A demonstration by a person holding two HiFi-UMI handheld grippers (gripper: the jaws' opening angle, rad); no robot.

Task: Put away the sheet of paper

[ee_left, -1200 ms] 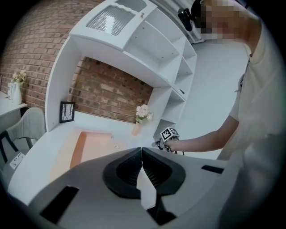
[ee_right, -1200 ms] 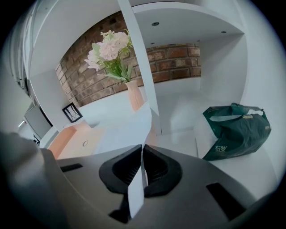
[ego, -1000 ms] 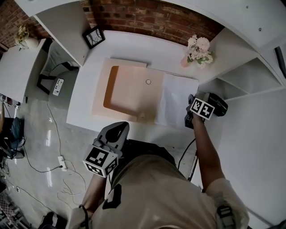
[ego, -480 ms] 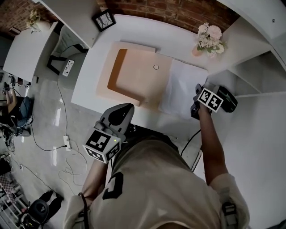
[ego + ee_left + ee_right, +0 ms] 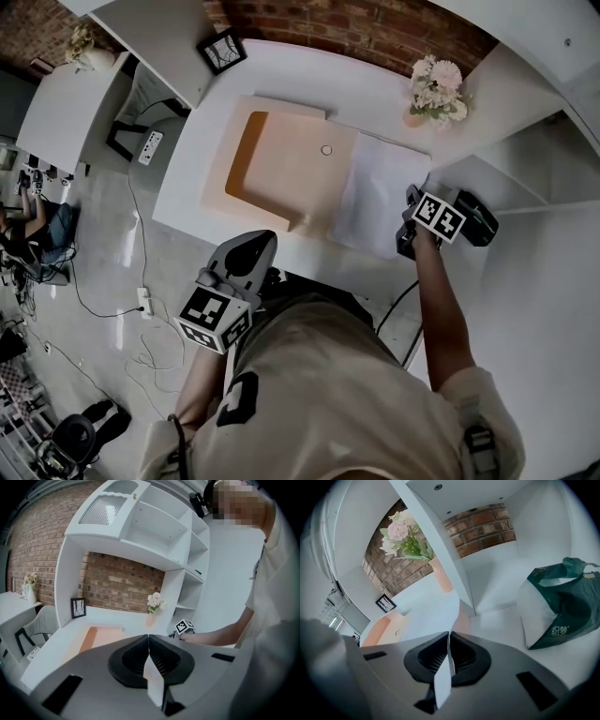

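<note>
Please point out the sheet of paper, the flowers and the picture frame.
sheet of paper [image 5: 375, 195], head view, its middle.
flowers [image 5: 434, 79], head view, the blossoms.
picture frame [image 5: 222, 51], head view, its centre.

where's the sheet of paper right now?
Head view: the sheet of paper sits on the white desk, just right of the peach board and in front of the flower vase, its right edge pinched in the right claw.

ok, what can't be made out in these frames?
Head view: the right tongs have their tips covered by their own body and marker cube; the grip on the sheet of paper shows only in the right gripper view.
Right gripper view: the print on the green bag is too small to read.
Head view: the small ring on the peach folder is too small to identify.
</note>
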